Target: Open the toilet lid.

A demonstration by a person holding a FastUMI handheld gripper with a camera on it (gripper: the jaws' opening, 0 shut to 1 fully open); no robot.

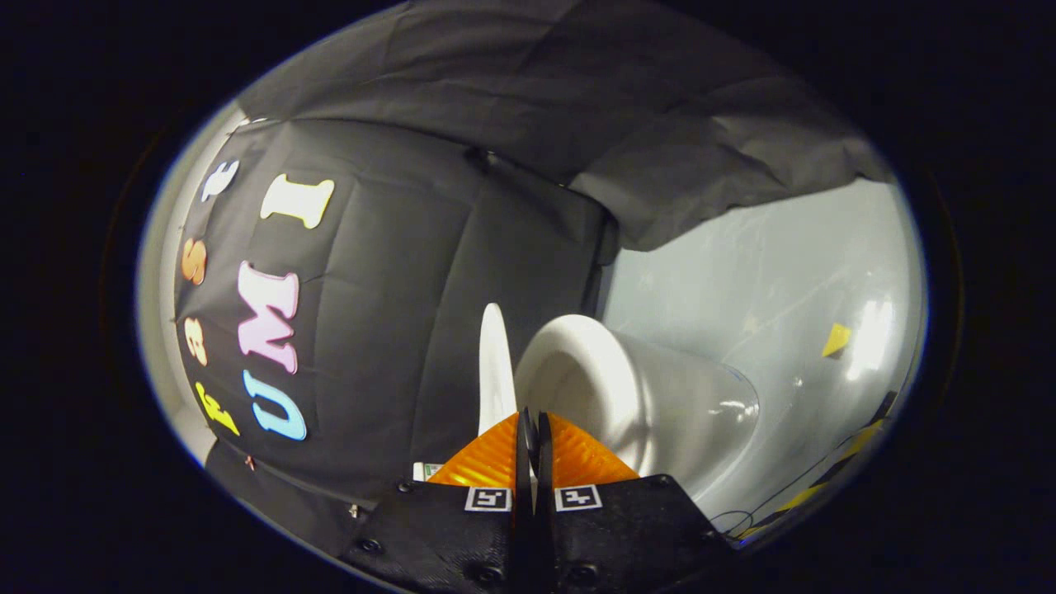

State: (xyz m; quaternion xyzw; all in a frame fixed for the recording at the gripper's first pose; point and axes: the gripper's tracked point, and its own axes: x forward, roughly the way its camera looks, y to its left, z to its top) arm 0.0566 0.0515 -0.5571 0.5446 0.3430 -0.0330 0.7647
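Observation:
The view is rolled onto its side. The white toilet (693,412) lies just beyond my fingers, its bowl rim (577,363) facing the black cloth wall. The thin white lid (493,371) stands swung away from the rim, edge-on, with a wedge-shaped gap between the two. Its near end disappears behind my left orange finger (487,462). My gripper (532,419) points into that gap with its black pads pressed together. I see nothing held between them.
Black cloth wall (396,330) hangs close behind the lid. Pale glossy floor (784,272) stretches past the toilet's base, with a small yellow marker (836,339), yellow-black tape (858,445) and a thin dark cable (742,520) on it.

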